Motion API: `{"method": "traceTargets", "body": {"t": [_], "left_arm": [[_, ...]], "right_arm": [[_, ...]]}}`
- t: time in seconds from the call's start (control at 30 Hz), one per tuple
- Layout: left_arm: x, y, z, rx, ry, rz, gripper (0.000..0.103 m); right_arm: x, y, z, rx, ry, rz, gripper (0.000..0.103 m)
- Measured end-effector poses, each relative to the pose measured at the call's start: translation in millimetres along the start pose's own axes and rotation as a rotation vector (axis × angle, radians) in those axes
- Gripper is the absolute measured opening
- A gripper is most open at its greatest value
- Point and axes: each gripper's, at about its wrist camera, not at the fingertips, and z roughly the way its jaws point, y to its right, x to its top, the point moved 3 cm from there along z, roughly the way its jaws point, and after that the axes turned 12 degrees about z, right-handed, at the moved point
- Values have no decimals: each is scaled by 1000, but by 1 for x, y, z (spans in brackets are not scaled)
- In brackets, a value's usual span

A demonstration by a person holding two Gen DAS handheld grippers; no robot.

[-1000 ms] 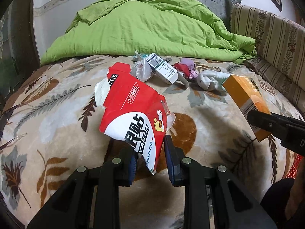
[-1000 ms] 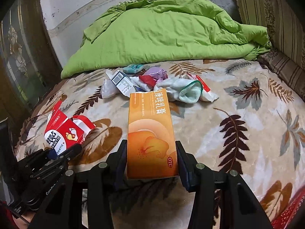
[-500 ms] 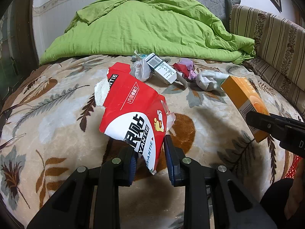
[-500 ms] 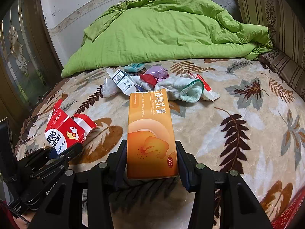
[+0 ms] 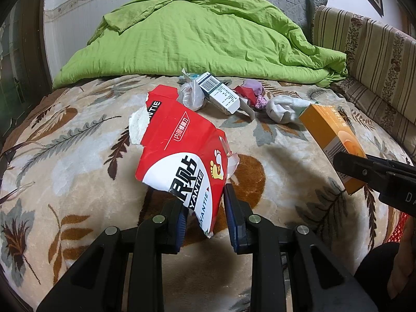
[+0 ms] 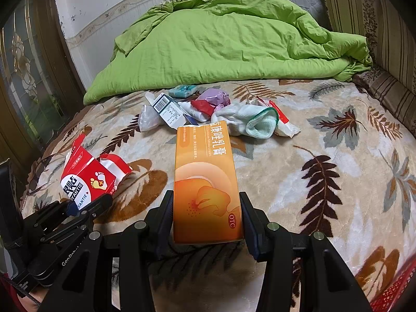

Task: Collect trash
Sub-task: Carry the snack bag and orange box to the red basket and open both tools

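Observation:
A torn red and white box (image 5: pixel 179 150) is lifted over the leaf-patterned blanket (image 5: pixel 78 156), and my left gripper (image 5: pixel 204 204) is shut on its lower corner. The right wrist view shows the same red box (image 6: pixel 85 179) in the left gripper (image 6: pixel 88 205) at lower left. My right gripper (image 6: pixel 206 202) is shut on the near end of a long orange box (image 6: pixel 205 171), which also shows at the right of the left wrist view (image 5: pixel 330 132). Farther back lies a pile of trash: a white barcode box (image 6: pixel 167 110), a white sock (image 6: pixel 247 121), a purple wrapper (image 6: pixel 215 96) and a clear bag (image 5: pixel 191 96).
A rumpled green quilt (image 5: pixel 202 39) fills the back of the bed. A striped padded wall (image 5: pixel 377 59) runs along the right. A red mesh basket (image 6: pixel 392 293) shows at the lower right corner. A glass-panelled door (image 6: pixel 23 78) stands at the left.

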Motion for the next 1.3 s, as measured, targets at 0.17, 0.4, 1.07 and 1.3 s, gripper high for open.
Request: {"method": "traceTargets", "body": {"t": [0.17, 0.4, 1.07, 1.3], "left_arm": [[0, -1, 0, -2, 2, 1, 25], [2, 7, -1, -21, 9, 0, 25], [3, 17, -2, -39, 21, 44, 26], [4, 26, -11, -70, 23, 84, 26]], "right_arm": [[0, 0, 0, -1, 0, 0, 52], [-1, 1, 0, -4, -1, -1, 52], [1, 6, -5, 3, 14, 21, 52], [-3, 19, -35, 29, 23, 91, 52]]}}
